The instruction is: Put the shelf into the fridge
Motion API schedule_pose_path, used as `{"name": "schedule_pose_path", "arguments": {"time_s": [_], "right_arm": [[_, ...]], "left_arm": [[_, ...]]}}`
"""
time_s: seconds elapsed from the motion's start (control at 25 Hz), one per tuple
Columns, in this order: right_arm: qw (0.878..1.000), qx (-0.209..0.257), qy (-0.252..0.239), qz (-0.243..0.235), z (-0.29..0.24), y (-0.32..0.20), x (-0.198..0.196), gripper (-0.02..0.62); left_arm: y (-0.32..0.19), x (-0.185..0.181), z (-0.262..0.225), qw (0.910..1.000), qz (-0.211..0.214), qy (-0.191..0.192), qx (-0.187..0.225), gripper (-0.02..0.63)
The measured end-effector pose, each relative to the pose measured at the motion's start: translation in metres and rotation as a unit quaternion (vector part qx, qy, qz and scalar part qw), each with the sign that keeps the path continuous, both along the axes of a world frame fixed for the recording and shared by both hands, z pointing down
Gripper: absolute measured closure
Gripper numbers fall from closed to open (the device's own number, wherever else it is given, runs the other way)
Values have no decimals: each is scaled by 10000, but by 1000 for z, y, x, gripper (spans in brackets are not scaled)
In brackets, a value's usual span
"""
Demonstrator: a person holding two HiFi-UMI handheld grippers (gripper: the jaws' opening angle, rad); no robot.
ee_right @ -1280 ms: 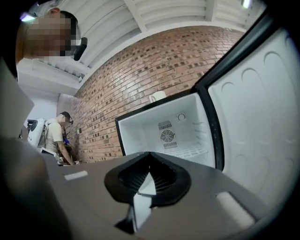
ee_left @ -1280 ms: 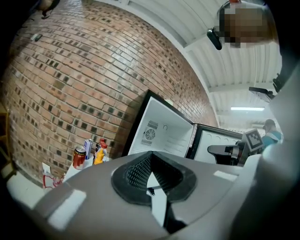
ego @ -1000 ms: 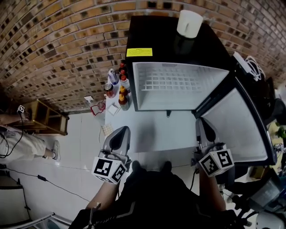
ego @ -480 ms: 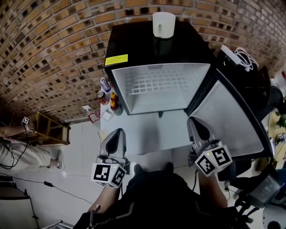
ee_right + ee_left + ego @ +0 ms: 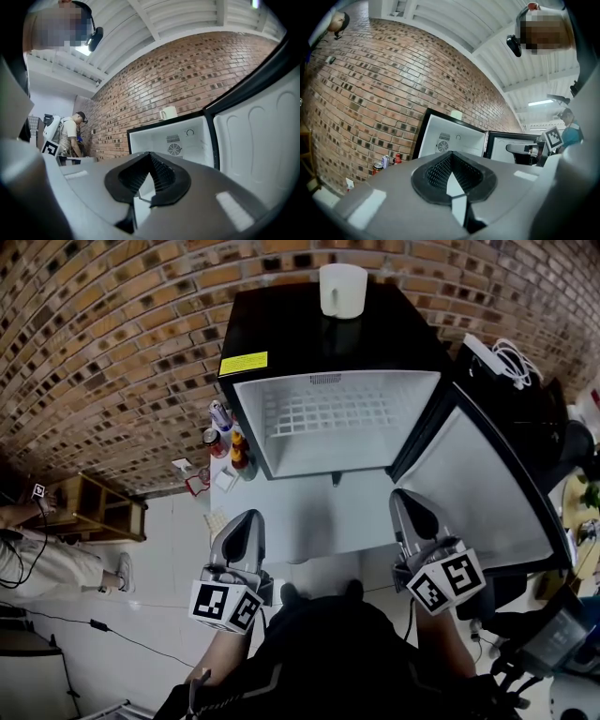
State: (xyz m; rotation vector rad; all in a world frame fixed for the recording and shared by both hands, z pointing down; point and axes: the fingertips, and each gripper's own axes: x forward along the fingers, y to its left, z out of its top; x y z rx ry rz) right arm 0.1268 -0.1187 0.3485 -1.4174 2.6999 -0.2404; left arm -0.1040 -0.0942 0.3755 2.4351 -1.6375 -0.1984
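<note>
Left gripper [image 5: 249, 519] shifted; bottles [image 5: 228, 441] beside fridge [image 5: 394, 334].

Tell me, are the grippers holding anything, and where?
Nothing. The left gripper and right gripper are shut and empty; the wire shelf lies inside the fridge.

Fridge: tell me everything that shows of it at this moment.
The fridge is a small black box with a yellow label near its top front edge and a white cup standing on top. Its door is swung wide open, showing a white moulded lining. The white interior holds a wire grid shelf; a round fan grille and a dial sit on the back wall. It stands on a pale surface, with bottles beside it.
</note>
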Motion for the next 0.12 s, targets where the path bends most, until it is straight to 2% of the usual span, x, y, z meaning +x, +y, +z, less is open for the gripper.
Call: {"name": "schedule_pose_path", "arguments": {"time_s": [0.12], "right_arm": [[10000, -14, 20, 22, 2, -1, 1, 589]], "left_arm": [[0, -1, 0, 10000, -40, 44, -30, 601]]}}
